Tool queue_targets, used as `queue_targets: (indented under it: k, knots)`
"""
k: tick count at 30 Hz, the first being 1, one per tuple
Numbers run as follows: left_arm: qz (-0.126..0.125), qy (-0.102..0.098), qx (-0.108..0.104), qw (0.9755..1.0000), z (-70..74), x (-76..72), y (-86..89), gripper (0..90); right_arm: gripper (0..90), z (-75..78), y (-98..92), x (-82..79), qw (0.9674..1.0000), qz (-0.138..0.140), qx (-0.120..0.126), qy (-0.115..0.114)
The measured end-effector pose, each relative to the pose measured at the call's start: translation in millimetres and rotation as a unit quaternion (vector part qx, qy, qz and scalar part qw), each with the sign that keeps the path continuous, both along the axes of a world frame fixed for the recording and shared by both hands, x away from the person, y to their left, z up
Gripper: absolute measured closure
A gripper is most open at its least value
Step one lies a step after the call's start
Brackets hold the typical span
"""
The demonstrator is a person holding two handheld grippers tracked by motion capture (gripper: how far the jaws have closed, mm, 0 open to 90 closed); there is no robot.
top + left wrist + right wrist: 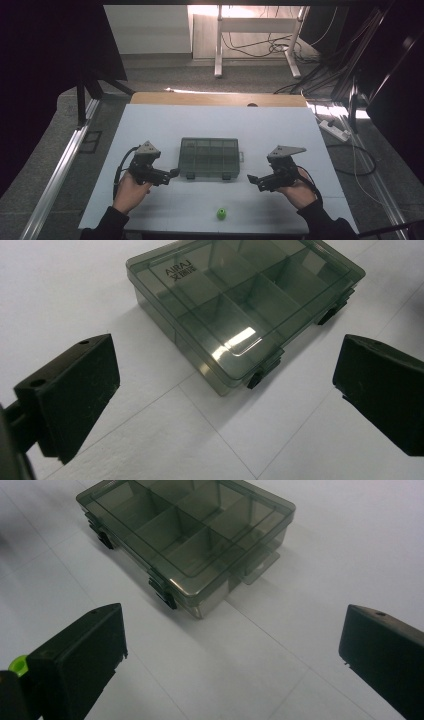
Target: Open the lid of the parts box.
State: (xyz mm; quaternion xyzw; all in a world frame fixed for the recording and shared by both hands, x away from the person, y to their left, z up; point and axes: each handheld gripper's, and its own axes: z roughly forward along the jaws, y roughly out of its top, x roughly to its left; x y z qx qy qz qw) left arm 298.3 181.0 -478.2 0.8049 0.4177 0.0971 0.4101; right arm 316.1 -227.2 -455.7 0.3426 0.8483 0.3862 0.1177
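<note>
Nearest the person's edge of the white table (150, 125) lies a small green ball (222, 214), alone and well apart from both grippers, a little to the right of the middle. Beyond it, a hand holds each tool low over the tabletop. The left gripper (172, 173) points inward toward the box's near left corner; in the left gripper view its jaws stand wide apart with nothing between them but bare table, and the box lies just ahead of them. The right gripper (252, 179) points inward from the other side, a little farther from the box; in the right gripper view its jaws are likewise spread wide and hold nothing, with a sliver of the green ball showing at the lower left edge. Between the two grippers, in the middle of the table, sits the box (208, 158), a smoky clear plastic case with its lid down, touched by neither gripper. Through the lid dividers show, splitting it into compartments that look empty. Two dark latches (255, 380) sit on its near long side, and a small tab (259, 572) juts from its right end. Beyond the table's far wooden edge is grey floor with cables (270, 47) and a white desk frame (218, 45).
</note>
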Motion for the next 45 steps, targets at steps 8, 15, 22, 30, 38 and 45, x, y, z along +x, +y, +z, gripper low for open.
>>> queue_targets:
  k: [8,15,22,30,38,45]
  knots:
    - [0.004,-0.006,0.010,0.9999,-0.6,9.1,-7.1,0.0,0.0,-3.6,13.4,8.5,0.9999,0.008,0.004,0.006]
    - [-0.005,0.000,0.007,1.0000,-3.9,15.5,-11.5,0.0,0.0,-8.7,24.0,15.4,0.9992,0.012,0.001,0.038]
    - [-0.003,-0.007,0.006,1.0000,-12.5,15.2,-15.2,0.0,0.0,-14.8,31.3,23.6,0.9991,0.006,-0.003,0.042]
    - [0.000,-0.006,-0.001,1.0000,-22.3,12.5,-13.5,0.0,0.0,-19.0,35.7,17.7,0.9982,0.013,-0.033,0.049]
    - [-0.001,-0.015,0.019,0.9997,-22.1,5.8,-15.2,0.0,21.1,-24.5,35.6,12.9,0.9976,0.018,-0.059,0.032]
    - [-0.006,-0.008,0.003,0.9999,-19.6,3.5,-14.8,0.0,49.7,-32.3,33.9,11.6,0.9961,0.046,-0.067,0.035]
